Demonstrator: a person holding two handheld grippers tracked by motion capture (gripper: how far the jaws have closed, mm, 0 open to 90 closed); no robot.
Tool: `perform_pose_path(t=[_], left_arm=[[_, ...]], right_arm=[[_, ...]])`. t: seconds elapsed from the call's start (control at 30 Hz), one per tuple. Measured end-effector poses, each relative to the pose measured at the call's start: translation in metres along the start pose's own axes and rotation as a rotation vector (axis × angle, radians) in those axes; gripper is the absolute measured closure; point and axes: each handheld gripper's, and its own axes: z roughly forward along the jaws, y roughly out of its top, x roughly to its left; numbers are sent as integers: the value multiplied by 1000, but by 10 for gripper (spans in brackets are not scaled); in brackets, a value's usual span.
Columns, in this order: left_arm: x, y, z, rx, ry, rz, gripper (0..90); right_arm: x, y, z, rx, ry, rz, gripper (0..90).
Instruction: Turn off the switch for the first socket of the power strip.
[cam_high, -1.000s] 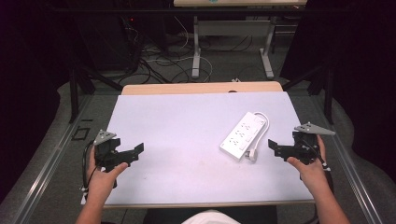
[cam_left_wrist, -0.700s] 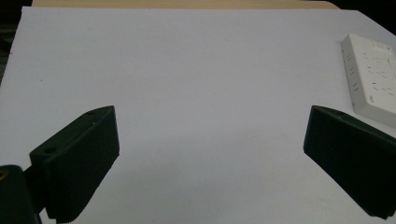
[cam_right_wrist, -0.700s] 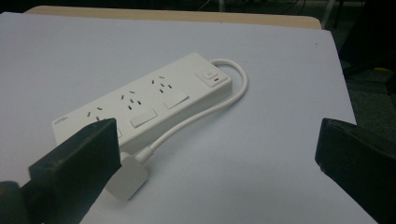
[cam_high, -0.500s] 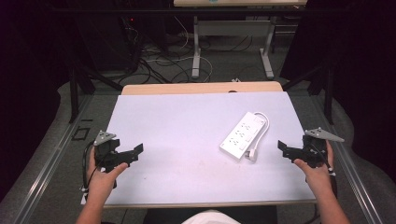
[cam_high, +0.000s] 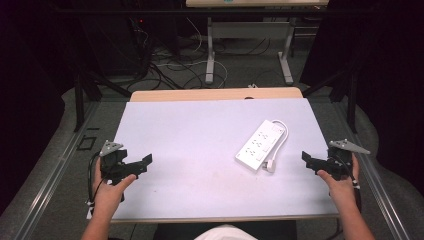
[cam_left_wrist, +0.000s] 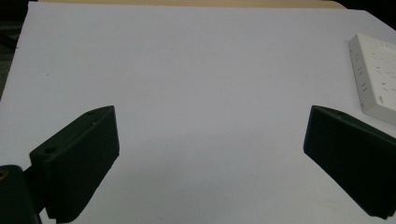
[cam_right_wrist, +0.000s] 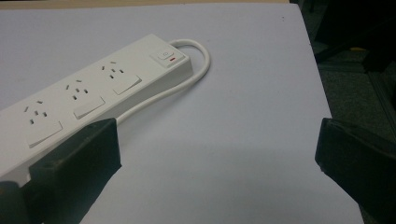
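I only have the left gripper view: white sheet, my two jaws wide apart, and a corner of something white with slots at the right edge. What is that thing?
Observer: A white power strip, lying flat on the white mat, angled toward the far right.
Operator: Does it have a cord?
Observer: Yes, a white cord loops out of the switch end and runs back along its side to a plug at the near end.
Operator: Where is the other gripper?
Observer: The right gripper is at the mat's right edge, jaws open, apart from the strip, holding nothing.
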Motion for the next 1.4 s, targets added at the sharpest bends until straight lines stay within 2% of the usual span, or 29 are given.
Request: perform_pose_path(t=[0.1, 0.13, 0.2, 0.27, 0.33, 0.37, 0.4, 0.5, 0.53, 0.57, 0.63, 0.73, 0.83, 0.97, 1.03, 1.07, 1.2, 1.3, 1.33, 1.37, 1.4], left_arm=[[1, 0, 0, -2, 2, -2, 34], [1, -1, 0, -1, 4, -2, 35], [1, -1, 1, 3, 6, -4, 34], [2, -1, 2, 5, 6, -2, 35], [2, -2, 2, 5, 7, -2, 35], [3, -2, 2, 4, 8, -1, 34], [3, -2, 2, 2, 9, -2, 35], [3, -2, 3, 3, 11, -3, 34], [3, -2, 3, 3, 11, -6, 35], [4, -2, 2, 3, 12, -7, 34], [4, -2, 2, 3, 14, -7, 34], [4, -2, 2, 3, 16, -7, 35], [5, -3, 2, 3, 20, -7, 34], [4, -3, 2, 1, 20, -7, 35], [5, -3, 2, 1, 19, -6, 35], [5, -3, 2, 3, 20, -5, 35], [6, -3, 3, 4, 20, -3, 35], [6, -2, 3, 4, 21, -5, 34], [5, -2, 3, 1, 21, -5, 34], [5, -2, 2, -1, 22, -4, 34], [5, -2, 2, -2, 23, -4, 35]], right_arm=[[-1, -2, 3, -16, -3, 11, 0], [-2, -2, 2, 2, 0, 5, 0], [-4, -3, 5, -17, 2, -5, 0], [-3, -4, 5, -2, 6, 25, 0], [-6, -4, 6, 0, 4, 11, 0], [-5, -6, 9, -27, -5, 27, 0], [-6, -5, 6, 8, 3, 27, 0], [-8, -6, 7, 11, 5, 19, 0], [-7, -7, 10, -23, -4, 26, 0], [-7, -7, 11, -22, -5, 37, 0], [-8, -6, 9, 16, 1, 35, 0], [-8, -8, 12, -15, -4, 36, 0], [-9, -7, 9, 20, 1, 31, 0], [-10, -8, 9, 18, 5, 23, 0], [-9, -9, 12, -14, -7, 41, 0], [-10, -8, 10, 20, -2, 39, 0], [-9, -9, 11, 10, -2, 36, 0], [-9, -9, 11, 26, 1, 35, 0], [-9, -10, 14, -11, -8, 40, 0], [-9, -10, 14, -10, -6, 42, 0], [-9, -9, 11, 18, 4, 38, 0]])
